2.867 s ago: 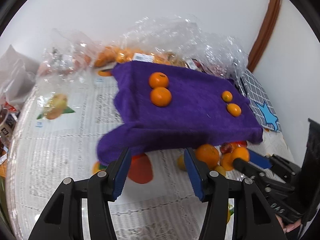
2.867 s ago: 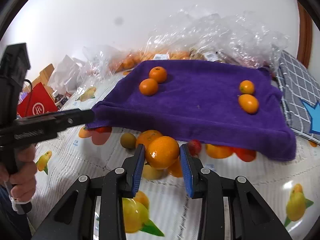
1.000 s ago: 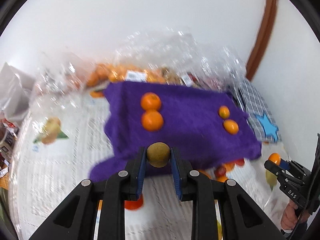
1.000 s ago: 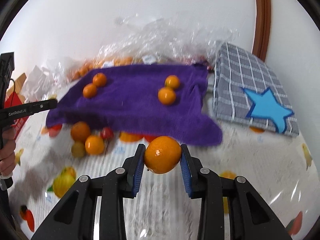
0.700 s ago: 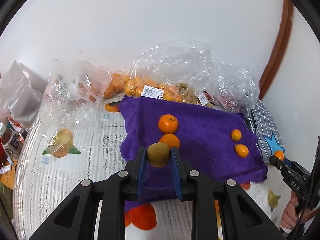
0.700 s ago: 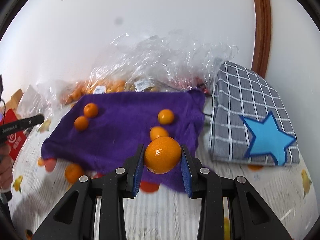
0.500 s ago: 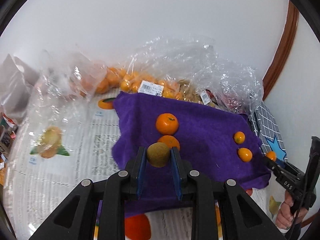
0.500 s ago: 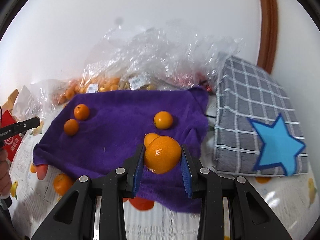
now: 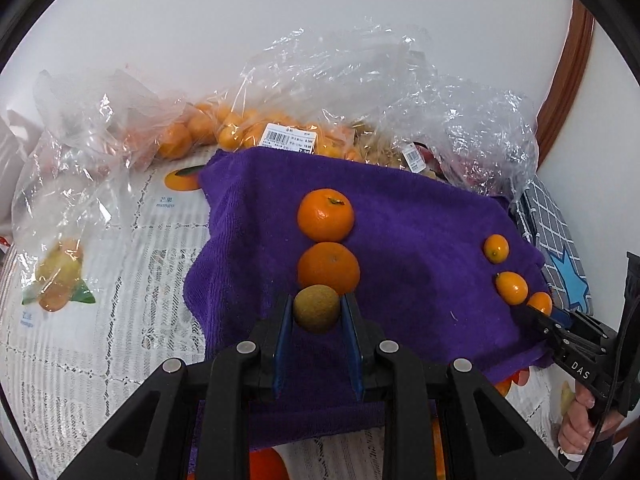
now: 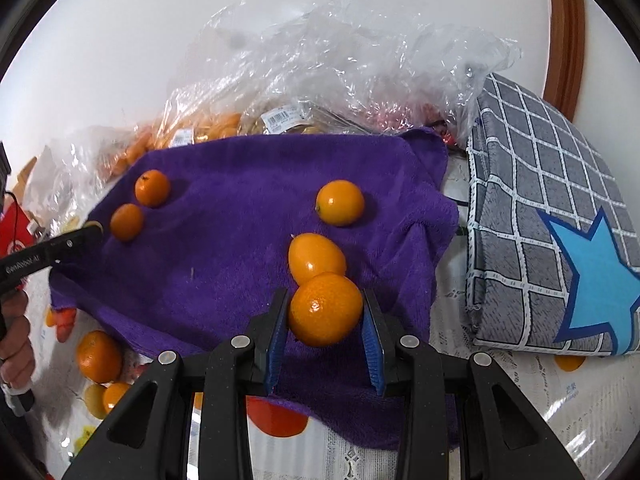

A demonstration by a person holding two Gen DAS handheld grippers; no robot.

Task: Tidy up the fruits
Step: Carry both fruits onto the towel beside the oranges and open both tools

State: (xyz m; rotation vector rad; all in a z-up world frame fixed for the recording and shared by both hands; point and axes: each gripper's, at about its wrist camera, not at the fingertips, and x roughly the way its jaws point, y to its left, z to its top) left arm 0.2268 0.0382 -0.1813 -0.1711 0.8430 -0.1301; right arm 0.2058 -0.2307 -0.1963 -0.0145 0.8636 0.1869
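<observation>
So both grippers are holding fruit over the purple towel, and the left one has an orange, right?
Not quite. The left gripper holds a small greenish-brown fruit, not an orange, as the left wrist view shows. The right gripper has the orange, both over the purple towel.

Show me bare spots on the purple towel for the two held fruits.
Most room: the towel middle, between the tangerine pair and the kumquat pair. Its near strip, just ahead of the left gripper with its brown fruit and the right gripper with its orange, is also bare. Crowded: the bags along the far edge.
</observation>
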